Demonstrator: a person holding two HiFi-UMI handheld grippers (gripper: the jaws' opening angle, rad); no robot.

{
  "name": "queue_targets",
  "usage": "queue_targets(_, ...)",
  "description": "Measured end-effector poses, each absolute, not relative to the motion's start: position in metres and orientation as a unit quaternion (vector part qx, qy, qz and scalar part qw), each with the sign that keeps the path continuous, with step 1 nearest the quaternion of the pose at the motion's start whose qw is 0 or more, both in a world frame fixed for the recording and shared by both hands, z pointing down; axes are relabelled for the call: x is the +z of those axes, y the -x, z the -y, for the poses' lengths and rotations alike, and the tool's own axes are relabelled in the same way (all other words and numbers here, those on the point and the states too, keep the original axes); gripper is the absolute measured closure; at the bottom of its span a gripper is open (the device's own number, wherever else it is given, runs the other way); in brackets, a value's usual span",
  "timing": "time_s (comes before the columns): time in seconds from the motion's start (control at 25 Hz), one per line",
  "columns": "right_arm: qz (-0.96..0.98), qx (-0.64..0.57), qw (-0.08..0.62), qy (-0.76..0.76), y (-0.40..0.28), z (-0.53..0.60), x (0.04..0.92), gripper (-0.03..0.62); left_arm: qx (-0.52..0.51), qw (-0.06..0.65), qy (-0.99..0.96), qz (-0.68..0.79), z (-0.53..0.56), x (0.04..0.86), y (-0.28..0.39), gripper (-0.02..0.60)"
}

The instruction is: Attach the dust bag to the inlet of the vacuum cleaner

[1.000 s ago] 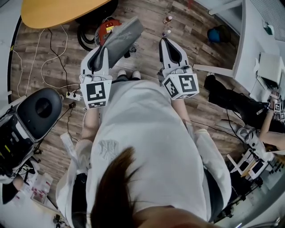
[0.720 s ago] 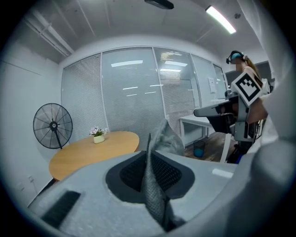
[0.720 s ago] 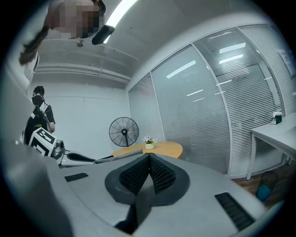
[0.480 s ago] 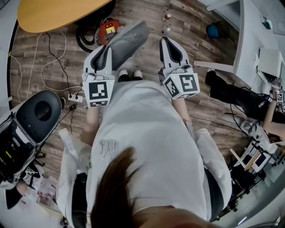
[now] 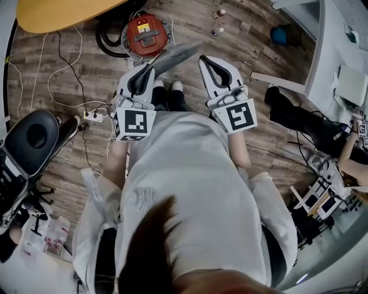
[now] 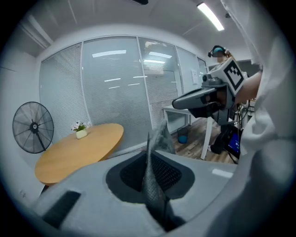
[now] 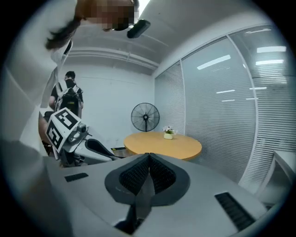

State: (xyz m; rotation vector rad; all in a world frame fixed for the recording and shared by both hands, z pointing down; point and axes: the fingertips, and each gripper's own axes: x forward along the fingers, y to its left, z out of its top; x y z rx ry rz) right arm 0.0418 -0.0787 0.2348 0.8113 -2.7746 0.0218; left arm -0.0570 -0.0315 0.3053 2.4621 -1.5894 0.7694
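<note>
The red vacuum cleaner stands on the wooden floor just beyond my feet. My left gripper is shut on a flat grey dust bag, which sticks out up and to the right, over the vacuum's near edge. In the left gripper view the bag's grey fabric rises pinched between the jaws of the left gripper. My right gripper hovers beside the bag, shut and empty. In the right gripper view the right gripper has its jaws pressed together with nothing between them.
A black hose coils left of the vacuum. White cables and a power strip lie on the floor at left, near a black office chair. A round wooden table sits at top left; a white desk and a seated person at right.
The head view has swung so the vacuum shows in full. The left gripper has come down with the bag, which now shows edge-on. The right gripper has shifted left toward it.
</note>
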Motion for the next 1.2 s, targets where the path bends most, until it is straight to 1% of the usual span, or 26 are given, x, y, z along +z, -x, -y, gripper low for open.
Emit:
queue_targets(0.08, 0.957, -0.013, 0.153, -0.246, -0.032, 0.069, 0.248, 0.581, 0.269, 0.054, -0.821, 0.501, 0.025, 0.318, 0.048, 0.538)
queue_targets(0.12, 0.958, -0.015, 0.170, -0.229, -0.029, 0.065, 0.257, 0.536, 0.277, 0.053, -0.825, 0.490, 0.022, 0.325, 0.043, 0.538)
queue_targets(0.16, 0.959, -0.014, 0.191, -0.211, -0.026, 0.060, 0.268, 0.506, 0.283, 0.055, -0.828, 0.480, 0.018, 0.332, 0.038, 0.538)
queue_targets(0.2, 0.958, -0.014, 0.214, -0.192, -0.023, 0.055, 0.280, 0.489, 0.288, 0.058, -0.831, 0.471, 0.015, 0.340, 0.034, 0.538)
queue_targets(0.32, 0.952, -0.033, 0.275, -0.129, -0.017, 0.038, 0.317, 0.468, 0.303, 0.065, -0.841, 0.443, 0.003, 0.362, 0.024, 0.538)
queue_targets(0.44, 0.943, -0.054, 0.322, -0.067, -0.013, 0.023, 0.351, 0.401, 0.318, 0.065, -0.850, 0.414, -0.007, 0.384, 0.012, 0.538)
queue_targets(0.56, 0.932, -0.059, 0.357, -0.020, -0.015, 0.009, 0.384, 0.386, 0.322, 0.070, -0.858, 0.395, -0.014, 0.403, 0.003, 0.538)
queue_targets(0.72, 0.920, -0.061, 0.387, 0.011, -0.019, -0.001, 0.423, 0.393, 0.323, 0.067, -0.873, 0.360, -0.022, 0.430, -0.007, 0.540)
queue_targets(0.88, 0.914, -0.064, 0.400, 0.035, -0.023, -0.005, 0.453, 0.454, 0.325, 0.063, -0.884, 0.330, -0.024, 0.455, -0.016, 0.540)
queue_targets(1.2, 0.893, -0.073, 0.438, 0.075, -0.031, -0.012, 0.522, 0.528, 0.341, 0.091, -0.884, 0.306, -0.025, 0.521, -0.019, 0.538)
